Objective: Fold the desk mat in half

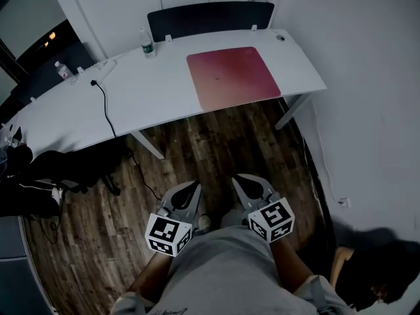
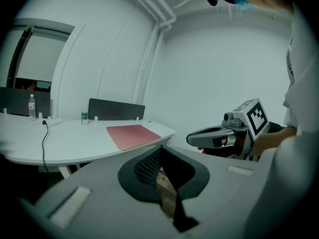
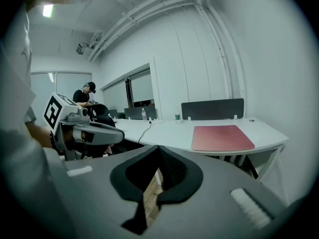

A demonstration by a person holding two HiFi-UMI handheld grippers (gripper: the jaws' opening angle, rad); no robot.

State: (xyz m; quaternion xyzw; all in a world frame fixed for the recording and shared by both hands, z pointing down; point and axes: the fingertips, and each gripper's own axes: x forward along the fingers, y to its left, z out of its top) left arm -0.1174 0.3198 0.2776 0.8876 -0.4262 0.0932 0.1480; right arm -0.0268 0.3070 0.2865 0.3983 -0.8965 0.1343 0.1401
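Observation:
A red desk mat (image 1: pixel 233 77) lies flat and unfolded on the right part of the white desk (image 1: pixel 79 117). It also shows in the left gripper view as the mat (image 2: pixel 132 135) and in the right gripper view as the mat (image 3: pixel 222 137). Both grippers hang low in front of the person's waist, over the wood floor and well short of the desk. My left gripper (image 1: pixel 192 188) is shut and holds nothing. My right gripper (image 1: pixel 240 180) is likewise shut and empty. Each gripper view shows its own jaws closed, left (image 2: pixel 162 176) and right (image 3: pixel 157 176).
A water bottle (image 1: pixel 148 44) stands left of the mat, and a black cable (image 1: pixel 105 107) trails over the desk's front edge. A dark chair back (image 1: pixel 210 18) stands behind the desk. The white wall (image 1: pixel 367 77) runs close on the right. A person (image 3: pixel 85 94) sits far off.

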